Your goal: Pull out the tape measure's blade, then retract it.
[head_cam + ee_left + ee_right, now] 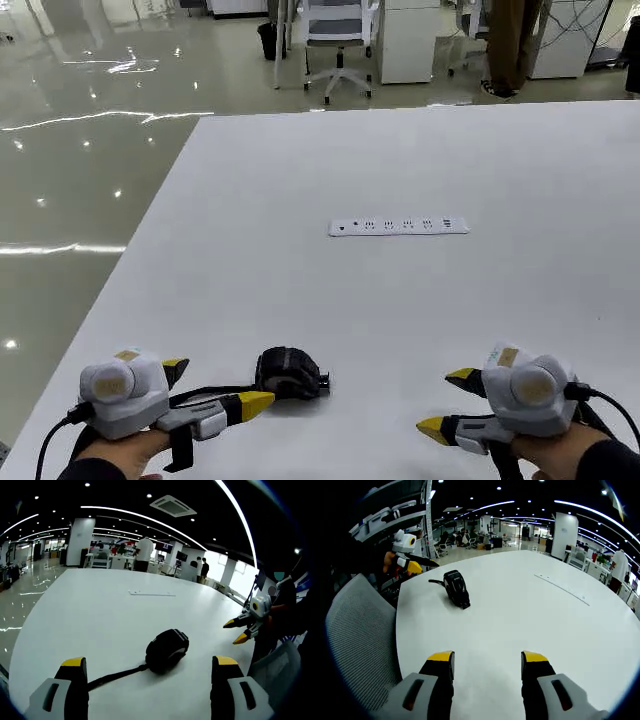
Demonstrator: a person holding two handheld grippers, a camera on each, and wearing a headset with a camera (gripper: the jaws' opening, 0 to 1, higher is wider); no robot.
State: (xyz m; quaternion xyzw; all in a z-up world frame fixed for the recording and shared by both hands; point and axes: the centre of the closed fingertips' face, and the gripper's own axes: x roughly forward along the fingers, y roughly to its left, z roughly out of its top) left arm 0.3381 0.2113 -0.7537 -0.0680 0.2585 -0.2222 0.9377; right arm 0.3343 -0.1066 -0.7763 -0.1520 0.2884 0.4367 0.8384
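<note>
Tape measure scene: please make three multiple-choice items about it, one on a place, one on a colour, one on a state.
1. Where is the tape measure? A) on the table by the left tool B) on the floor C) on a chair
2. Tool tip colour? A) red B) yellow C) green
3. The tools are A) both open B) both shut C) one shut
Key: 1 A, it lies beside the left tool; 2 B, all tips are yellow; 3 A, left tool and right tool gape, empty.
</note>
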